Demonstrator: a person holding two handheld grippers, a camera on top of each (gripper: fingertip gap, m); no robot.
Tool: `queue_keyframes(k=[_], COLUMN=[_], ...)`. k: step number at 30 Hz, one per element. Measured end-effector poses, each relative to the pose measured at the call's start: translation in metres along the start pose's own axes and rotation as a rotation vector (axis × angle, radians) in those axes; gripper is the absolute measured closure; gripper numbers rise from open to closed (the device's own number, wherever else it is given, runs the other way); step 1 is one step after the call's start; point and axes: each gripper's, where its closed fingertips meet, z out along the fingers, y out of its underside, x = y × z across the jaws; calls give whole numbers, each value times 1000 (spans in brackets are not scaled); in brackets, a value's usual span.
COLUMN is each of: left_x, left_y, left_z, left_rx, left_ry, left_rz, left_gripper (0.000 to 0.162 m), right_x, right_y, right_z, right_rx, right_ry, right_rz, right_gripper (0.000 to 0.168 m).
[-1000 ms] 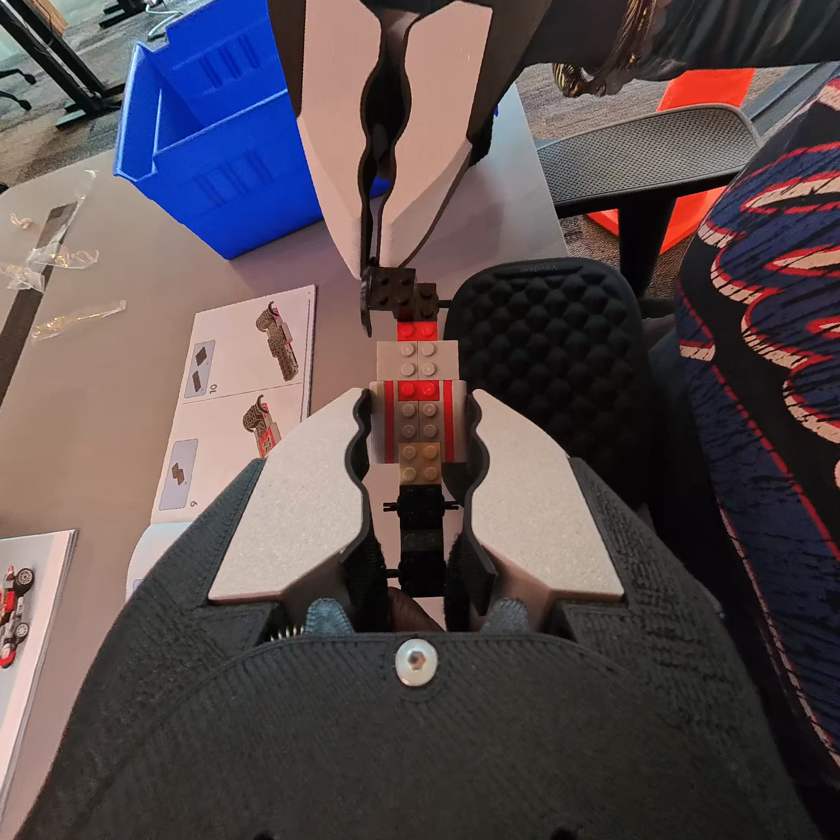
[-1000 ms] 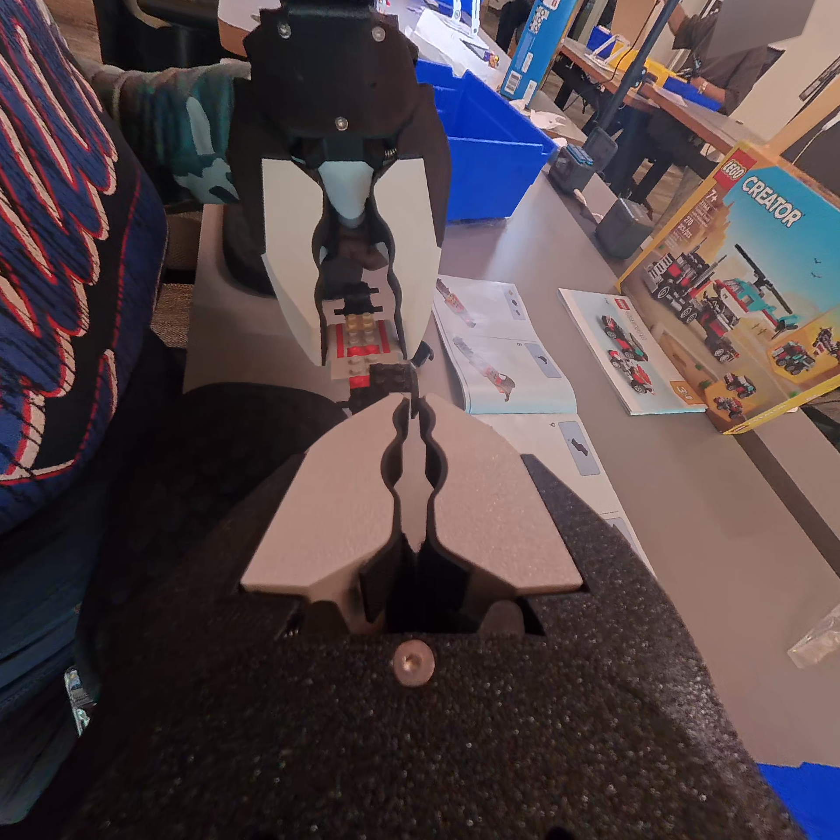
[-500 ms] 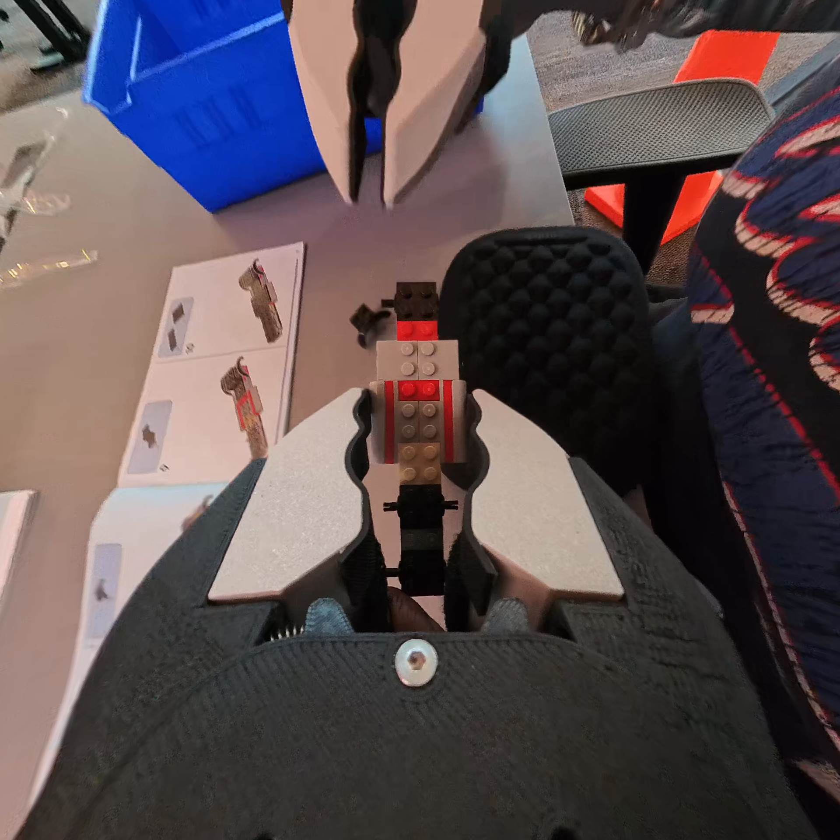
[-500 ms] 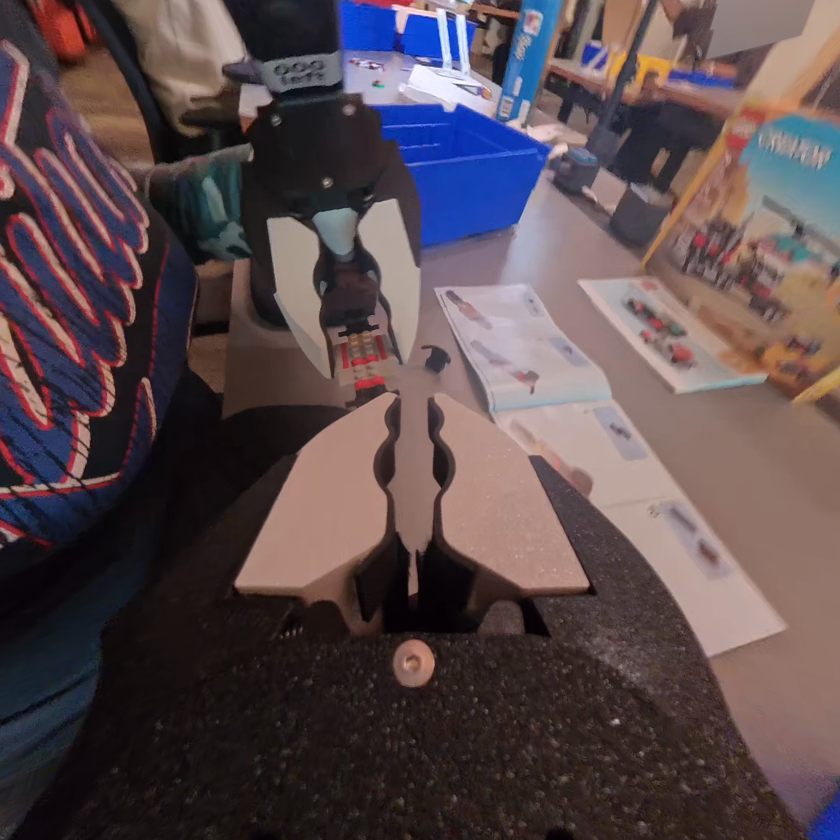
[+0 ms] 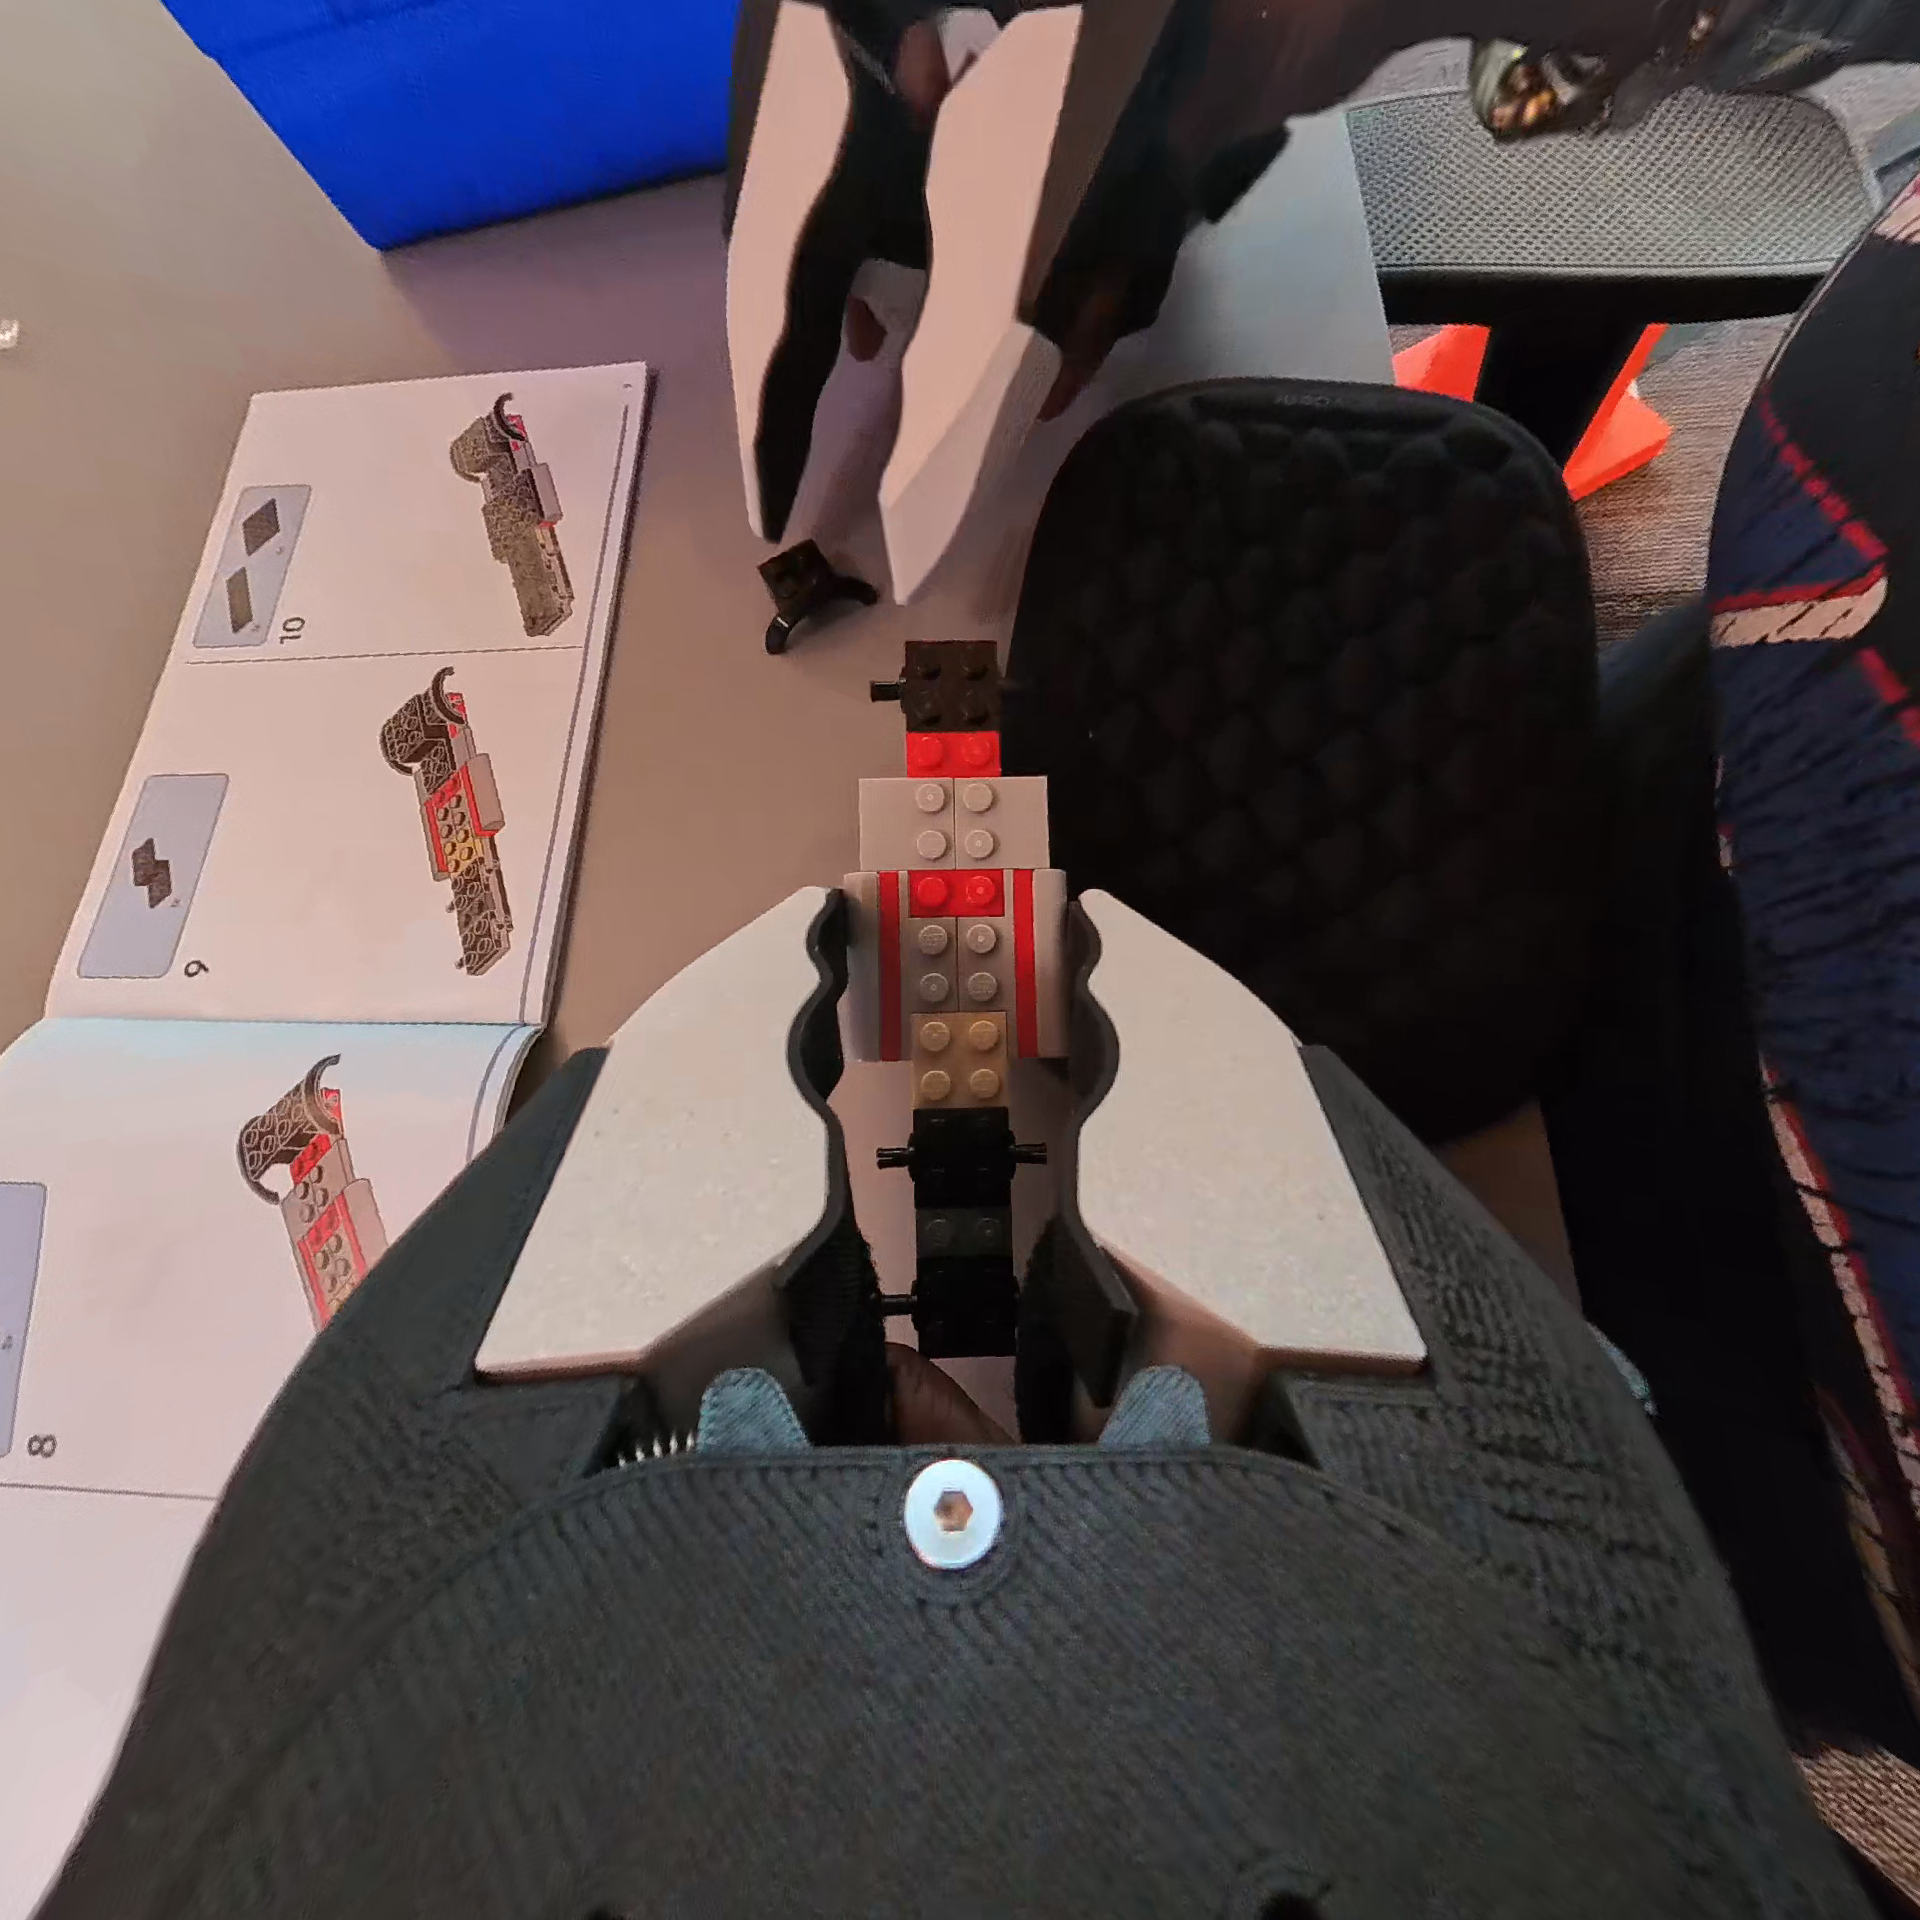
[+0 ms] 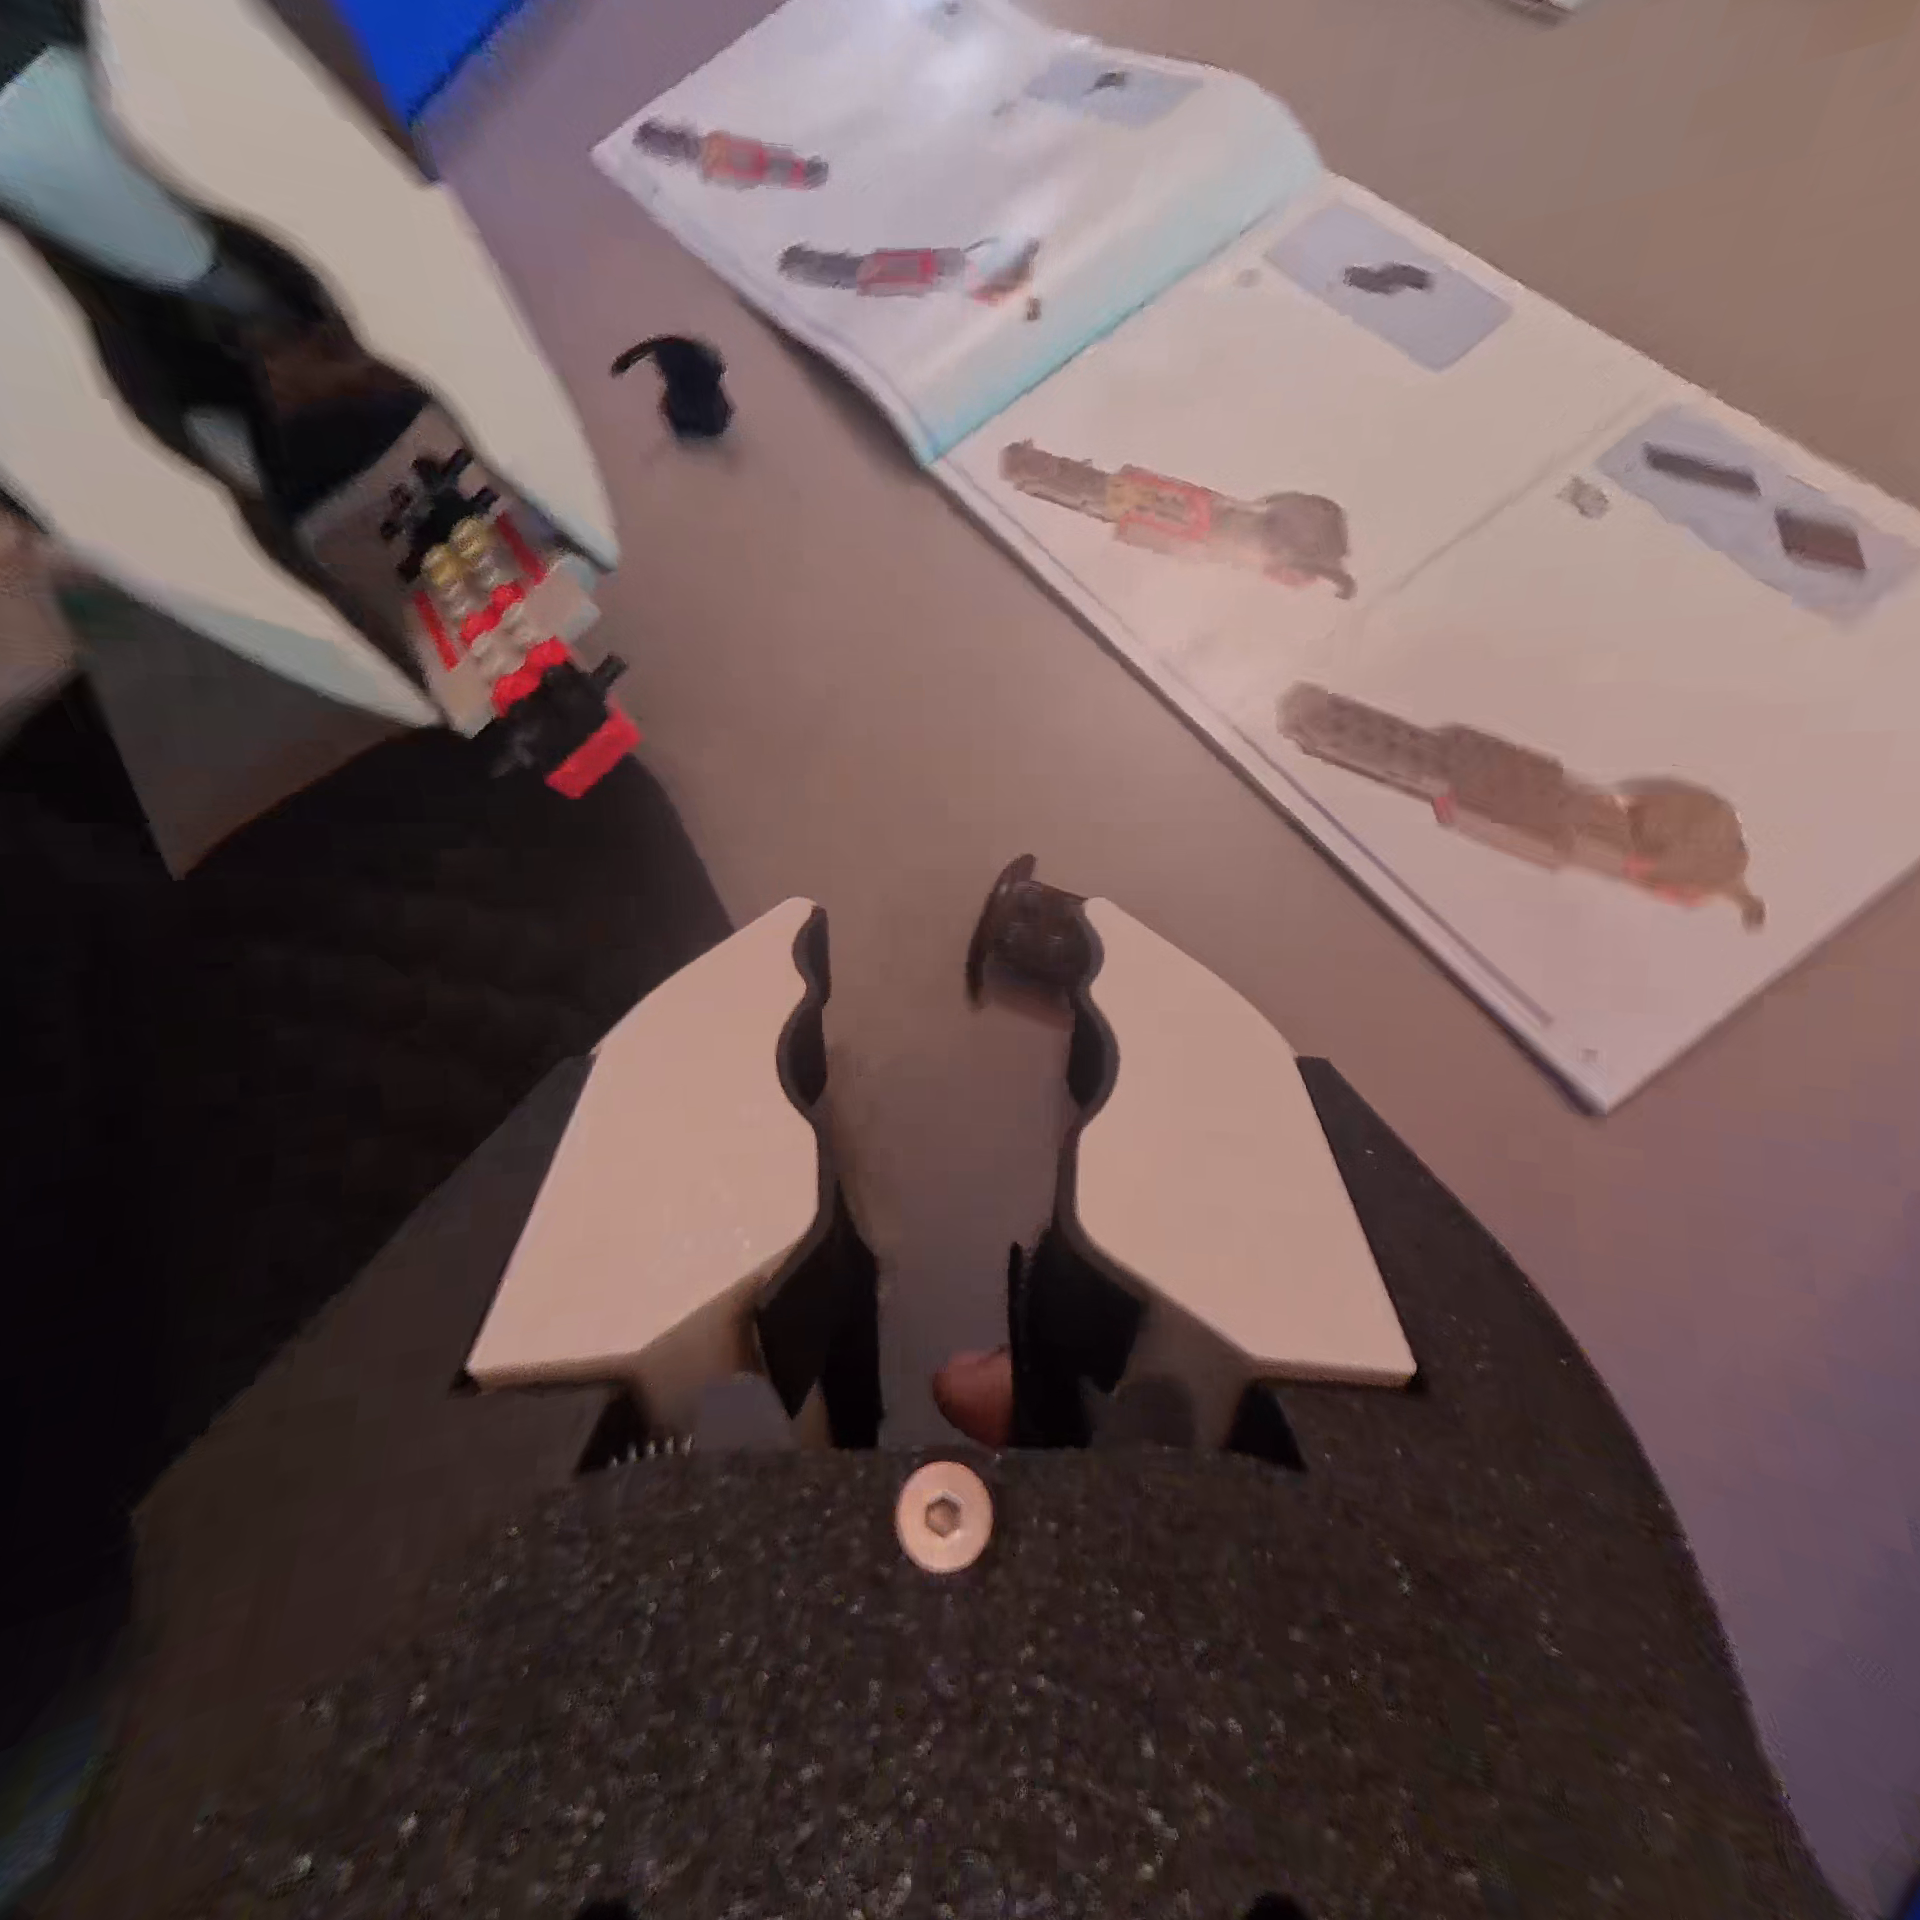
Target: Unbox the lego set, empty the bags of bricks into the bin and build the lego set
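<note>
My left gripper is shut on the long lego build, grey, red, tan and black, held level over the table edge. It also shows in the right wrist view at the upper left. My right gripper is open, tips down near the grey table. A small black curved piece sits against the inside of its right fingertip. In the left wrist view the right gripper hangs just beyond the build's front end, over that piece. A second small black piece lies farther off.
The open instruction booklet lies left of the build and shows in the right wrist view. The blue bin stands at the back. A black padded chair armrest is right of the build, beside a person's patterned clothing.
The right gripper left a black brick on the build's front end, lifted away, then came down to the table and opened at the small black curved piece. The left gripper kept holding the build.
</note>
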Motion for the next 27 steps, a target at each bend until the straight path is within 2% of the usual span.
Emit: queue_keyframes(k=[3,7,10,12,15,18,20,22,24,27], left_x=[2,3,2,2,1,0,-1,-2,-2,-3], left_y=[3,5,2,1,1,2,2,2,2,3], left_z=[1,2,2,1,-1,-2,-2,-2,-3,-7], left_rx=[-7,-14,2,6,13,29,39,42,42,36], left_ry=[17,23,17,13,5,7,9,7,4,-12], left_rz=[16,35,34,32,28,8,-4,-7,-2,6], left_gripper=[122,122,122,122,122,122,122,122,122,122], right_x=[-8,5,16,18,25,15,-7,-13,-17,-30], right_y=[-4,-7,-3,6,17,14,12,13,7,-15], right_z=[-10,-14,-2,5,5,5,7,5,-1,-16], right_rx=[-82,-340,-463,-520,-597,-525,-434,-403,-383,-371], right_ry=[-99,-129,-182,-236,-171,-56,-119,-104,-118,-259], right_rz=[-258,-608,-746,-734,-566,-59,166,202,142,-152], right_gripper=[123,132,136,143,151,151,147,136,127,127])
